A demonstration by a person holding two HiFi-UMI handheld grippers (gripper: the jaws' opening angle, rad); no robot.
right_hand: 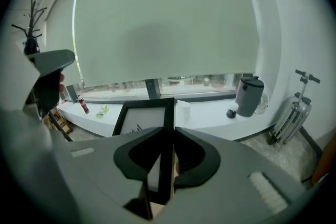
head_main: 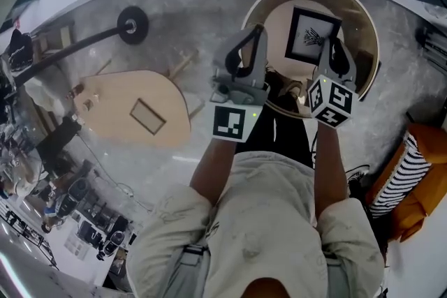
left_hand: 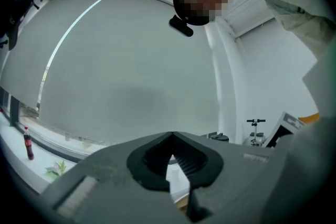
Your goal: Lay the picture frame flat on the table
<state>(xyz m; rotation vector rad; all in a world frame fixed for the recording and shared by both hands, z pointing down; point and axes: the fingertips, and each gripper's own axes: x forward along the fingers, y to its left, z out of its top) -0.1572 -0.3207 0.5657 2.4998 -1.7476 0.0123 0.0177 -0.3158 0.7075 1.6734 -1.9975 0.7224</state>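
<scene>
The picture frame (head_main: 312, 35) is black with a white mat and a dark plant print. It sits over the round wooden table (head_main: 367, 17), face showing from above. My right gripper (head_main: 328, 47) is shut on the frame's right edge. In the right gripper view the frame (right_hand: 139, 117) runs forward from the jaws of the right gripper (right_hand: 172, 131), tilted; whether it touches the tabletop is hidden. My left gripper (head_main: 253, 35) hovers at the table's left rim, apart from the frame. In its own view the left gripper (left_hand: 171, 136) is shut with nothing between its pads and points up at a pale blind.
A low oval wooden table (head_main: 133, 108) with a small flat frame (head_main: 147, 115) stands to the left. A black stand's round base (head_main: 131, 24) is behind it. An orange seat with a striped cushion (head_main: 412, 181) is at right. A grey bin (right_hand: 248, 96) and a scooter (right_hand: 299, 107) stand by the window ledge.
</scene>
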